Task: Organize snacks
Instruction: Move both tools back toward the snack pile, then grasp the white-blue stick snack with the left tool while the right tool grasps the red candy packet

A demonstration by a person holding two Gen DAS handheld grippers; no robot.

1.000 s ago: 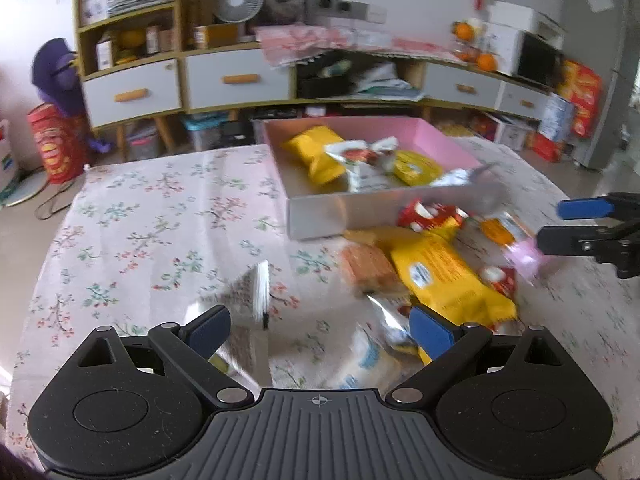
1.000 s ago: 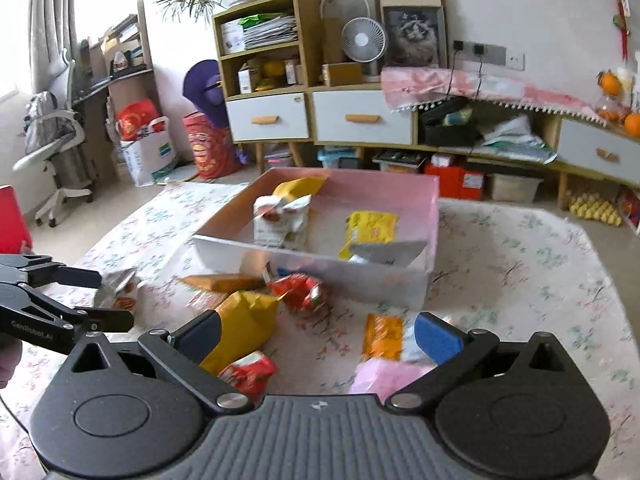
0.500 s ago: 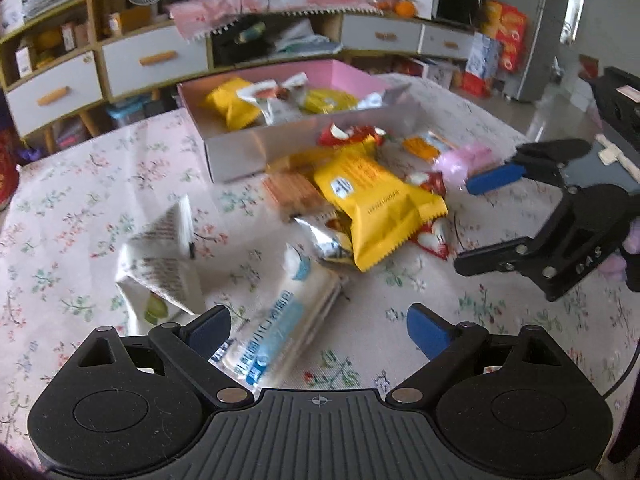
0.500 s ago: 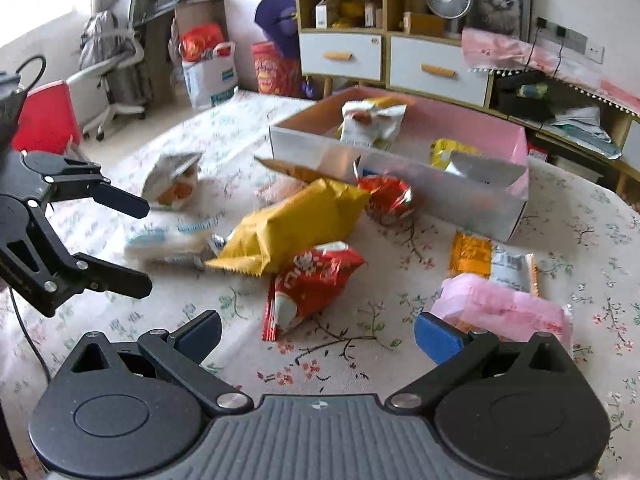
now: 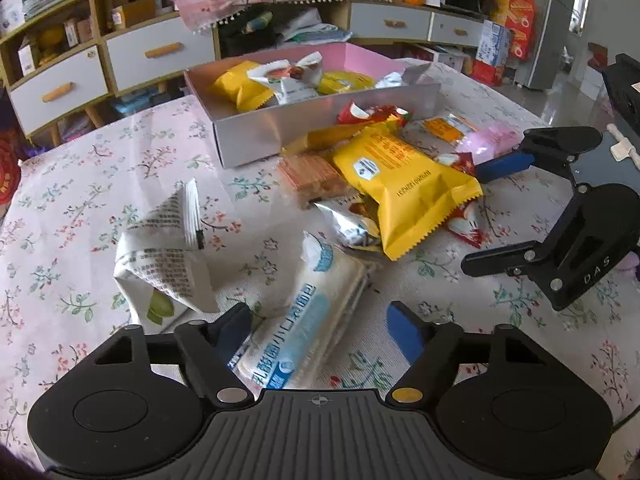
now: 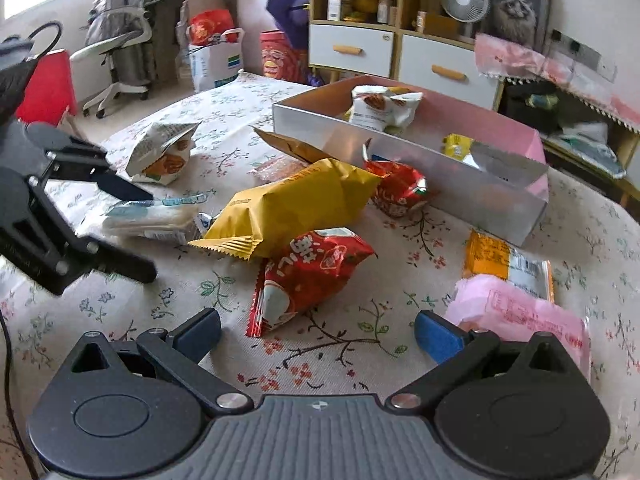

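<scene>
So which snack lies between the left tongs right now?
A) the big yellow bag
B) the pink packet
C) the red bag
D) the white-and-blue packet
D: the white-and-blue packet lies between the tips of the left tongs, whose jaws have just been closing.

The yellow bag [image 5: 404,184] hides much of the silver packet [image 5: 348,220] beneath it.
</scene>
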